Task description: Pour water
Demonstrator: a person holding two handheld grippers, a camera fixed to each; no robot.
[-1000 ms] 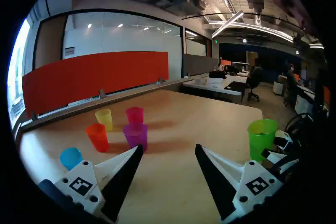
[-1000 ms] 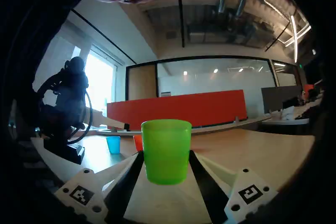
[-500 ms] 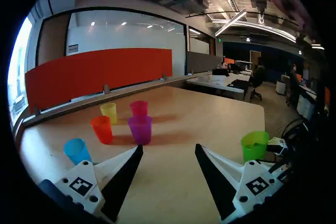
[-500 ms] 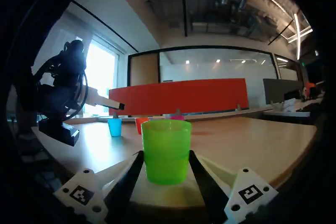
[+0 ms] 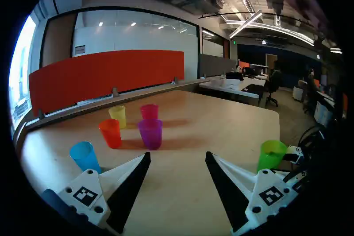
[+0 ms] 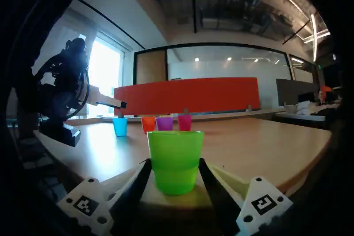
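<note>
- Pinching the green cup, the right claw is holding it low by the table edge.
- The left claw is hanging spread, gripping nothing.
- Water may be inside, hard to tell; tipping early is risking a spill short of the purple cup.

On the pale wooden table, the yellow plastic cup and pink plastic cup stand behind the orange plastic cup and purple plastic cup. The blue plastic cup sits nearer, to their left. Far right, at the table's edge, the green plastic cup sits clamped between the right gripper fingers.
</note>
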